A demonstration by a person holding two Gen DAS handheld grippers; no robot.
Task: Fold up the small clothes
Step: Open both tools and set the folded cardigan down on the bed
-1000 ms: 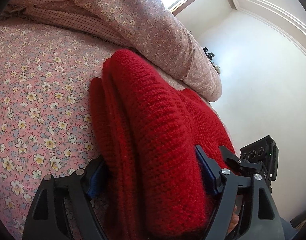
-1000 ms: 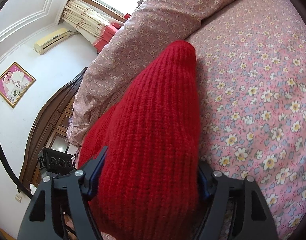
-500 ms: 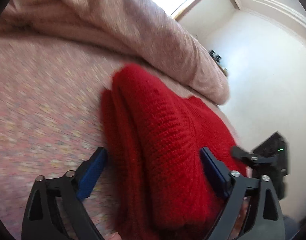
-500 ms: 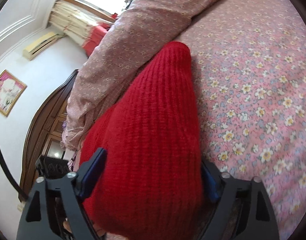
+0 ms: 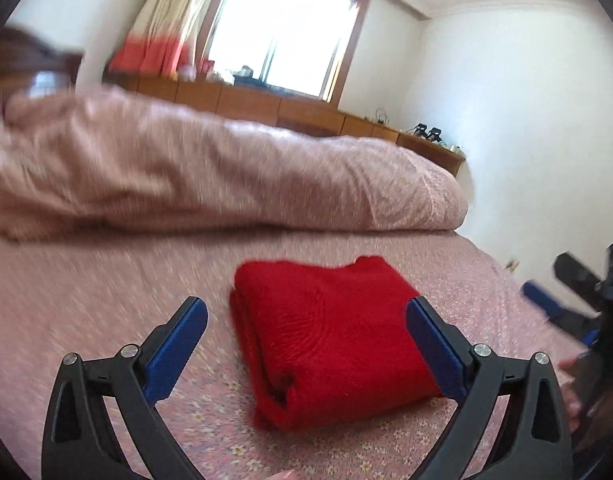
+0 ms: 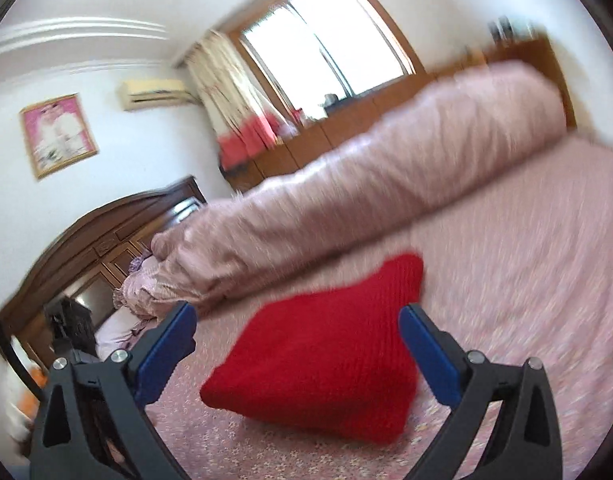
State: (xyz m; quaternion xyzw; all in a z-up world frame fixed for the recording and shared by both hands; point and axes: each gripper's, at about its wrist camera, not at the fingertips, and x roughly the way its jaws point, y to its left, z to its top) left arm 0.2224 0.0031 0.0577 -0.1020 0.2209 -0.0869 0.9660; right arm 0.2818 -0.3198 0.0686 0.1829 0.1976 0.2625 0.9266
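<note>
A red knitted sweater (image 5: 330, 336) lies folded into a thick rectangle on the pink floral bedsheet (image 5: 86, 312). My left gripper (image 5: 306, 328) is open and empty, held back from the sweater's near edge. The sweater also shows in the right wrist view (image 6: 326, 356), lying apart from my right gripper (image 6: 298, 332), which is open and empty. The right gripper's blue pad shows at the right edge of the left wrist view (image 5: 546, 304).
A rolled pink floral duvet (image 5: 226, 176) lies across the bed behind the sweater. A wooden cabinet (image 5: 266, 104) runs under the window. A dark wooden headboard (image 6: 86, 248) stands at the left in the right wrist view. Both views are motion-blurred.
Both grippers have pulled back and up from the sweater, which they straddled closely before. The folded sweater now lies free on the bed.
</note>
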